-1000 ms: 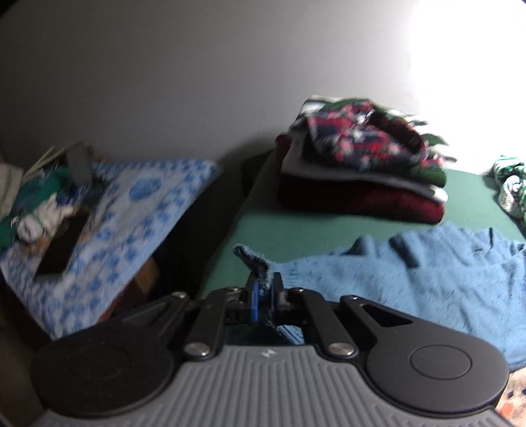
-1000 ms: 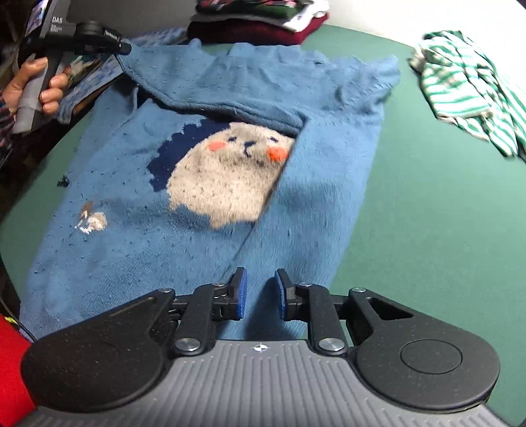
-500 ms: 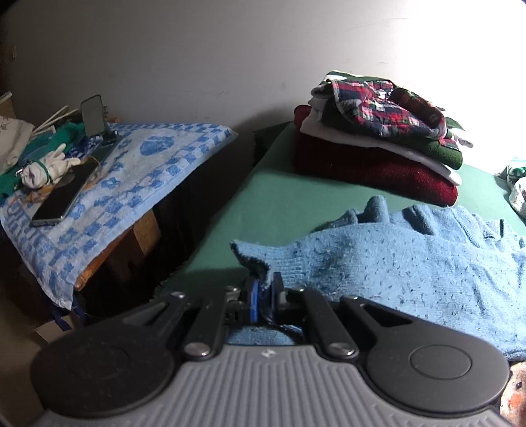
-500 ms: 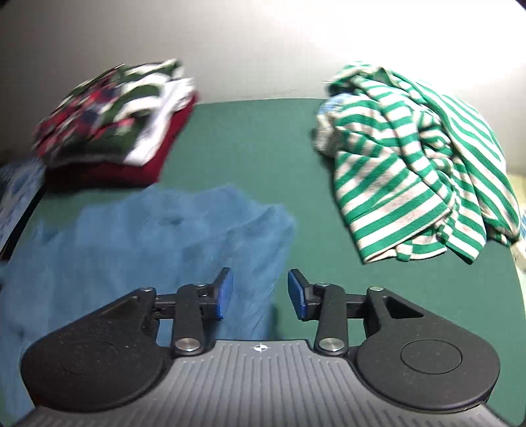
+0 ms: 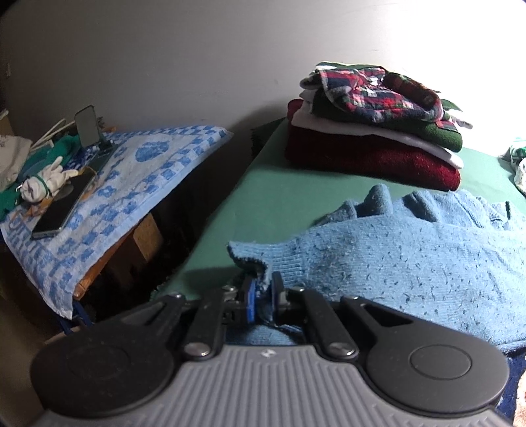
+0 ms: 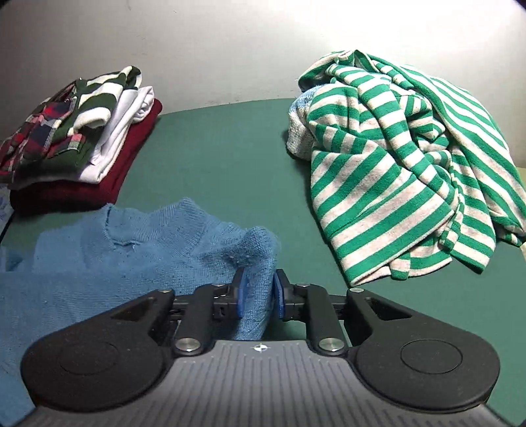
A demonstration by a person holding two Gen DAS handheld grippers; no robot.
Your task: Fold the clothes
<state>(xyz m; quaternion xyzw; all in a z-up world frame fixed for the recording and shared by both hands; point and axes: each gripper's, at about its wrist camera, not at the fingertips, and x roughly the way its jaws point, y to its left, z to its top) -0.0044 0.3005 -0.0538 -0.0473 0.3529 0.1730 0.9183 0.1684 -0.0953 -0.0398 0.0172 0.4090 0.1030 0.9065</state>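
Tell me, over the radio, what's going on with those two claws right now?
Left gripper shut on blue sweater edge. Right gripper around a sweater fold, not clamped. Striped shirt heaped apart; nothing blocking.

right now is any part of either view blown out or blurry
Left wrist view: the wall's upper right corner is blown out white, the folded stack is sharp, and straight edges bow from the fisheye. Right wrist view: evenly lit and sharp on the striped shirt, with only mild glare top right.

low wrist views, shared folded stack (image 5: 371,131)
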